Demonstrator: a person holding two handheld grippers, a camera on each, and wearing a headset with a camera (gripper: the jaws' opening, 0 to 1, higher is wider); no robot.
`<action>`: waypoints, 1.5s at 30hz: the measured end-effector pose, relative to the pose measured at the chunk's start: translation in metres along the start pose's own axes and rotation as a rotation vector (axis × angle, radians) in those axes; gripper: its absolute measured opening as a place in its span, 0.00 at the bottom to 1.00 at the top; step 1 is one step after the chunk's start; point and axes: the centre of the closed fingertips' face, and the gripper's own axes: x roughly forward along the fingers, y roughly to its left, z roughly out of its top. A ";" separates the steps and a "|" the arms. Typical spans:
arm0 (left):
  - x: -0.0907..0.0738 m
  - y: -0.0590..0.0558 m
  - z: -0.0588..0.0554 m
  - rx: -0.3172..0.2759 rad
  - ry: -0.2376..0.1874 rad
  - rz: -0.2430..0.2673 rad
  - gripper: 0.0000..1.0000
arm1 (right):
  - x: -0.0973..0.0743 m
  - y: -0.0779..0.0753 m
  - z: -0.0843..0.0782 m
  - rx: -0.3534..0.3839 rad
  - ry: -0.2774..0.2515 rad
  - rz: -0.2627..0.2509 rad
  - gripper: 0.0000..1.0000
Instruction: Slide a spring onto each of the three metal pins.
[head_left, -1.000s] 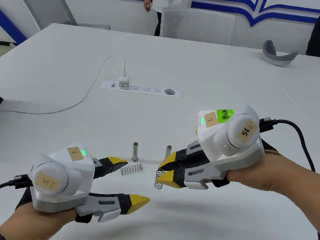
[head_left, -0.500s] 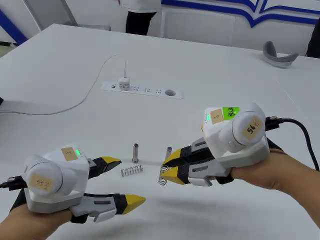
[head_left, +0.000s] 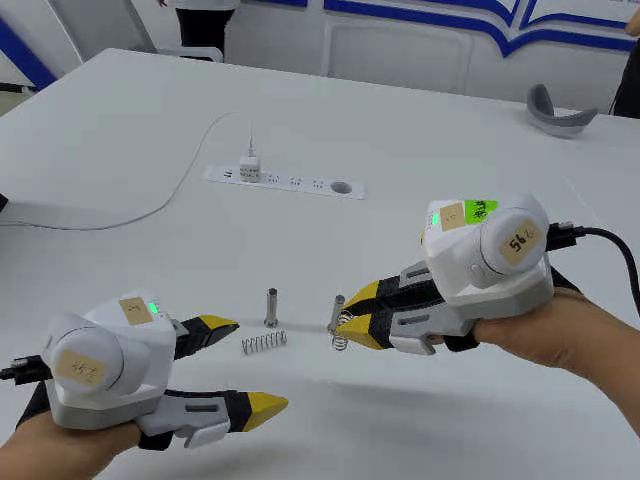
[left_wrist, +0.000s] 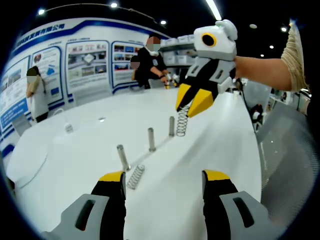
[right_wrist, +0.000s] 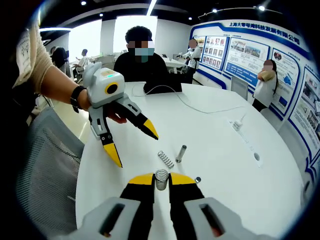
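On the table (head_left: 120, 130), right gripper (head_left: 349, 318) was clamped on a spring (head_left: 341, 334) just beside a pin (head_left: 337, 308); left gripper (head_left: 250, 362) hung jaws apart, empty. Second spring (head_left: 264, 342) lay loose near another pin (head_left: 271, 305). Needed: line coil bore up over pin tip, then lower straight

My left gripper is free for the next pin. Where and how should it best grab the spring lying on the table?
Probably mid-length across the coils of the loose spring, with the left gripper descending from above: it lies flat on its side, both flanks bare for the jaws.
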 end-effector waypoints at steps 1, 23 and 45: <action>0.000 0.000 0.000 0.000 0.001 0.000 0.63 | 0.000 -0.001 0.000 0.001 0.001 -0.004 0.12; 0.002 0.003 -0.003 -0.010 0.005 0.001 0.63 | 0.002 -0.051 0.000 0.072 -0.024 -0.120 0.12; 0.002 0.004 -0.006 -0.018 0.013 0.004 0.62 | 0.018 -0.067 -0.005 0.136 -0.038 -0.154 0.12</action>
